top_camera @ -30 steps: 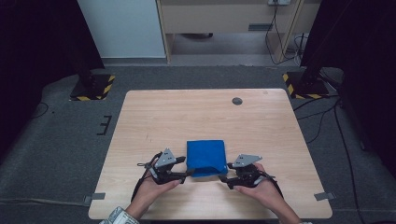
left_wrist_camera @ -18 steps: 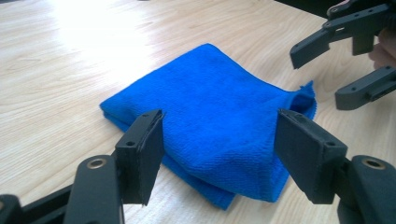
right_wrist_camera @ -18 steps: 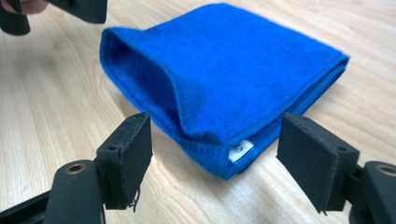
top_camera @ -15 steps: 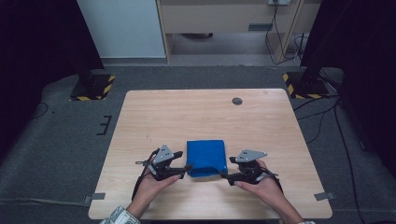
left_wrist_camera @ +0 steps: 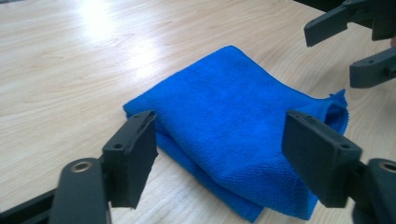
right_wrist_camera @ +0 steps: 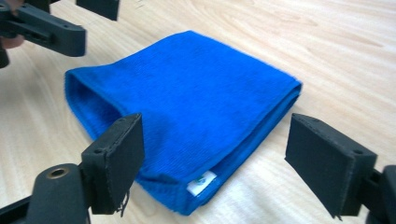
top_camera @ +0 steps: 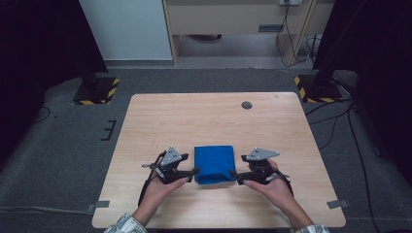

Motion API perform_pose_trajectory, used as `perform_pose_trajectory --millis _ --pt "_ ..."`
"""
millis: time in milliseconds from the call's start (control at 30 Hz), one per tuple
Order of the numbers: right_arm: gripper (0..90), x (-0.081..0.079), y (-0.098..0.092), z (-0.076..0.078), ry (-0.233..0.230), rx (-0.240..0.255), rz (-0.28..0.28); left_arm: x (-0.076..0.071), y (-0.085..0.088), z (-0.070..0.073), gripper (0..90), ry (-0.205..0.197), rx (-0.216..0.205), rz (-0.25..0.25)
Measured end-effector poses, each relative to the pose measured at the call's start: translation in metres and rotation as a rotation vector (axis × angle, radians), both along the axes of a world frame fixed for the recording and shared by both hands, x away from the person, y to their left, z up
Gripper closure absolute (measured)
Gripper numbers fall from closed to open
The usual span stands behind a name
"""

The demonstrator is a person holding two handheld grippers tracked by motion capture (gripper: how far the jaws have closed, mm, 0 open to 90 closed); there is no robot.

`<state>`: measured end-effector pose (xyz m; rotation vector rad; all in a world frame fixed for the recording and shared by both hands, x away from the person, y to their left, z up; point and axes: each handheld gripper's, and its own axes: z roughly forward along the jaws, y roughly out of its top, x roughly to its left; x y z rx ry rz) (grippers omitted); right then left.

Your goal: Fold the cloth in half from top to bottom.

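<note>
A folded blue cloth (top_camera: 214, 164) lies flat on the wooden table (top_camera: 214, 121) near its front edge. My left gripper (top_camera: 194, 171) sits at the cloth's left side, held by a hand. Its jaws have just been opening and stand wide, with the cloth (left_wrist_camera: 233, 121) lying ahead of them and no pad pressing on it. My right gripper (top_camera: 234, 174) sits at the cloth's right side. Its jaws have also just been opening. The cloth (right_wrist_camera: 187, 102), with a small white label (right_wrist_camera: 202, 181) at its near corner, rests free between and beyond them.
A small dark round insert (top_camera: 247, 105) is set in the table near its far edge. Yellow-and-black striped stand bases (top_camera: 97, 92) (top_camera: 311, 90) rest on the floor beyond the far corners. In each gripper view the other gripper (left_wrist_camera: 331, 53) (right_wrist_camera: 95, 23) shows across the cloth.
Both grippers' jaws have spread apart and come off the cloth's sides. The hands have hardly moved, and the cloth stays in place.
</note>
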<state>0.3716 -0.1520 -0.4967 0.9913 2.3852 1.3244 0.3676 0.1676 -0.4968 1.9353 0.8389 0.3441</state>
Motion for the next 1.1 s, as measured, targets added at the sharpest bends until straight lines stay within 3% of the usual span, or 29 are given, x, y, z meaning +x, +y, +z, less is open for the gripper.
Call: perform_pose_trajectory --millis 133,433,800,1100 --pt "15.3 0.006 -0.002 0.005 -0.02 0.0 -0.03 0.004 0.004 0.003 20.7 0.007 -0.011 0.021" --pt "9.7 0.017 -0.012 0.013 -0.046 -0.006 -0.087 0.012 0.018 0.004 11.6 0.043 0.015 0.08" --pt "8.7 0.031 -0.047 0.014 -0.043 -0.001 -0.176 0.022 0.04 0.0 10.4 0.057 0.044 0.145" --pt "8.7 0.036 -0.075 0.009 -0.034 -0.007 -0.244 0.027 0.05 -0.004 10.1 0.07 0.066 0.168"
